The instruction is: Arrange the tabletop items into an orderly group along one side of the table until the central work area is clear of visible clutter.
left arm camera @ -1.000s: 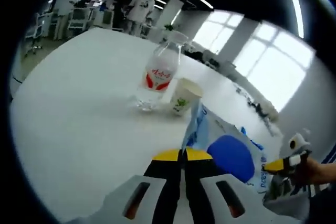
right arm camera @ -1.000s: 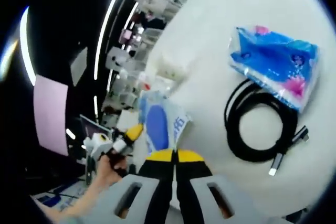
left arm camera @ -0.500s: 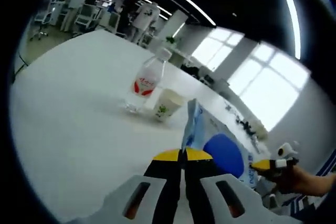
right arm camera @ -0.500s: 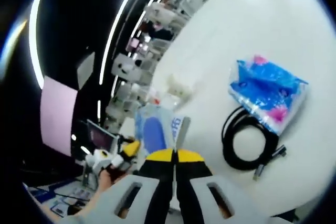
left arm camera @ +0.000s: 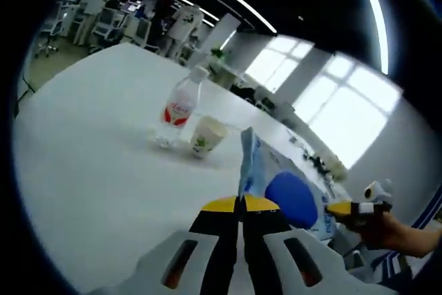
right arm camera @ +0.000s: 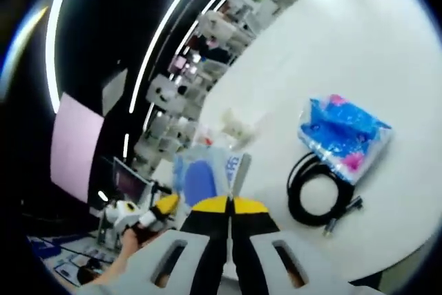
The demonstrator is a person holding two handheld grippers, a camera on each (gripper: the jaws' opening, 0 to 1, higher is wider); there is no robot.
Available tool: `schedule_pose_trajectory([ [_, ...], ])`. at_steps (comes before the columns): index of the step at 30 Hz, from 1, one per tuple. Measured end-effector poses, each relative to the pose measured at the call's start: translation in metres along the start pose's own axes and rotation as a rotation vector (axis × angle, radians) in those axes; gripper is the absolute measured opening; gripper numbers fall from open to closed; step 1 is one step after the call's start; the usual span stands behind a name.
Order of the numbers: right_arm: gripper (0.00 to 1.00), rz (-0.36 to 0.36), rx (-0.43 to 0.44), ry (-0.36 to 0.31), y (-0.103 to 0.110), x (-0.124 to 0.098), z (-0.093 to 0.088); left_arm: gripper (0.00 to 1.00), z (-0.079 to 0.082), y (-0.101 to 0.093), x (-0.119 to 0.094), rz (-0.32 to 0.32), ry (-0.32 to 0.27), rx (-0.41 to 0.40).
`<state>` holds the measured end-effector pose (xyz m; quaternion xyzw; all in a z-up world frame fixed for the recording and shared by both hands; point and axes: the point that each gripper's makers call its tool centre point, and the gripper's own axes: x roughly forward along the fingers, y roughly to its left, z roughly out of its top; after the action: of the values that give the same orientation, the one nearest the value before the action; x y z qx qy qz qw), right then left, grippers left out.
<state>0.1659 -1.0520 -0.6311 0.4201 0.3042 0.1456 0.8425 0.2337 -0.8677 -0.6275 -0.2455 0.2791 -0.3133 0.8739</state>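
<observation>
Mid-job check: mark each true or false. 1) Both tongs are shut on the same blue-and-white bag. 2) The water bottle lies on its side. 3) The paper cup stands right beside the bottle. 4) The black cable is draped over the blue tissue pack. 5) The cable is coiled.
1) True: left tongs and right tongs both pinch the blue-and-white bag.
2) False: the water bottle stands upright on the table.
3) True: the paper cup stands next to it.
4) False: the black cable lies beside the blue tissue pack.
5) True.
</observation>
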Motion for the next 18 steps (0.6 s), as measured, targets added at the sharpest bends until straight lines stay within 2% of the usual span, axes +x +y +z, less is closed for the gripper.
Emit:
schedule_pose_trajectory([
  [4, 0.00, -0.005, -0.003, -0.028, 0.002, -0.002, 0.009, 0.00, 0.002, -0.007, -0.002, -0.012, 0.009, 0.040],
  [8, 0.00, -0.002, -0.009, -0.055, 0.005, -0.001, 0.017, 0.00, 0.003, -0.010, -0.005, -0.027, 0.002, 0.035],
  [15, 0.00, 0.021, 0.010, -0.047, 0.000, 0.009, 0.017, 0.00, 0.006, -0.010, -0.011, 0.000, -0.021, 0.031],
  [18, 0.00, 0.028, 0.022, -0.044, -0.004, 0.011, 0.022, 0.00, 0.005, -0.014, -0.011, 0.015, -0.019, 0.036],
])
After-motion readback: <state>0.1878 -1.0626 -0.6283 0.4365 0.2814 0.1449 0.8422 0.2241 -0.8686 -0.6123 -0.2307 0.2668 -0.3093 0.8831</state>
